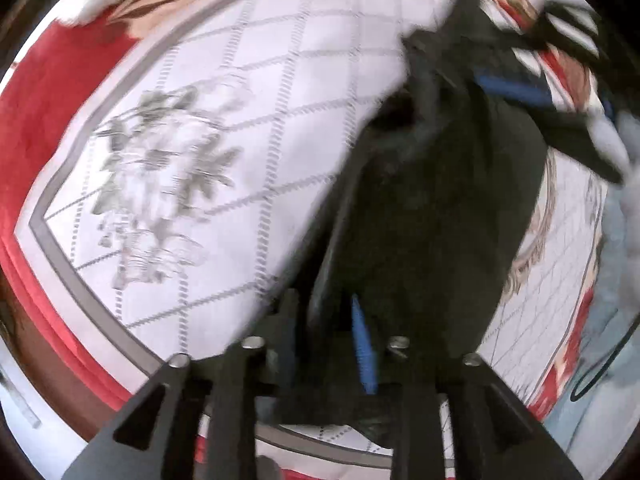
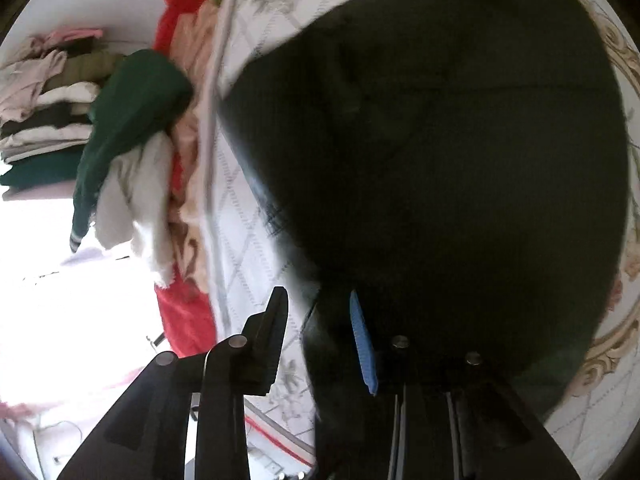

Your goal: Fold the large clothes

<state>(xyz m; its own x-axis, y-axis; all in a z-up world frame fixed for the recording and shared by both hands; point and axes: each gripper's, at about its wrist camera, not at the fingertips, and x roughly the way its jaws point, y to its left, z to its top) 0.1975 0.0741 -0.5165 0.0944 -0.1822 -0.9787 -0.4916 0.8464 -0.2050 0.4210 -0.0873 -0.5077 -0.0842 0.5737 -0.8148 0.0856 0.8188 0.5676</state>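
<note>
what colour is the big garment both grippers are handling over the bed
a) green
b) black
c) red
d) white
b: the garment filling the right wrist view is black, and it hangs black between the left gripper fingers too; the green piece lies apart at the bed's edge.

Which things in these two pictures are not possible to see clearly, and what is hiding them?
- Left wrist view: the black garment is blurred by motion, so its type and folds cannot be told.
- Left wrist view: the right tongs are blurred; open or shut is unclear.
- Right wrist view: the garment covers most of the bedsheet and one finger of the tongs.
- Right wrist view: the clothes pile is small and partly washed out by glare.
</note>
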